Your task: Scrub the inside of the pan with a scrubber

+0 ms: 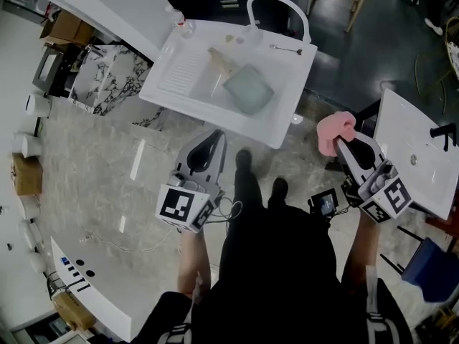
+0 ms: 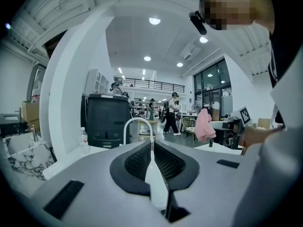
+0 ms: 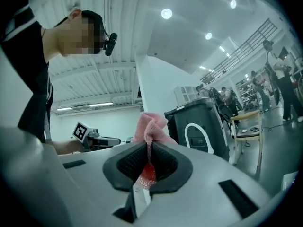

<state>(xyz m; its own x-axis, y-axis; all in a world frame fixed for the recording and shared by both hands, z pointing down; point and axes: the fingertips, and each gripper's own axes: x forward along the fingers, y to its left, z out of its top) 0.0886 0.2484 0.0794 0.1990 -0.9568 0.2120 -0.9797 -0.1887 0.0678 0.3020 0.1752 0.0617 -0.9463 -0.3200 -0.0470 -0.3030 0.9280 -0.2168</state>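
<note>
Left gripper (image 1: pixel 213 140): jaws clenched with nothing between them, just near of the sink (image 1: pixel 176 70). Right gripper (image 1: pixel 343 142): jaws grasping the pink scrubber (image 1: pixel 336 130), its lower part hidden between them. Pan (image 1: pixel 249 89): lies in the sink, well apart from both; its inside is hard to make out.

Pink scrubber (image 1: pixel 336 131) clamped, pan (image 1: pixel 248 89) in sink (image 1: pixel 179 72)

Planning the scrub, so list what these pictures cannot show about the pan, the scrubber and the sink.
- The pan: head view only, too small to tell whether its inside is dirty; neither gripper view shows it.
- The small items at the back of the sink: too small to name in the head view.
- The scrubber: lower part hidden by the right gripper clamped on it.
</note>
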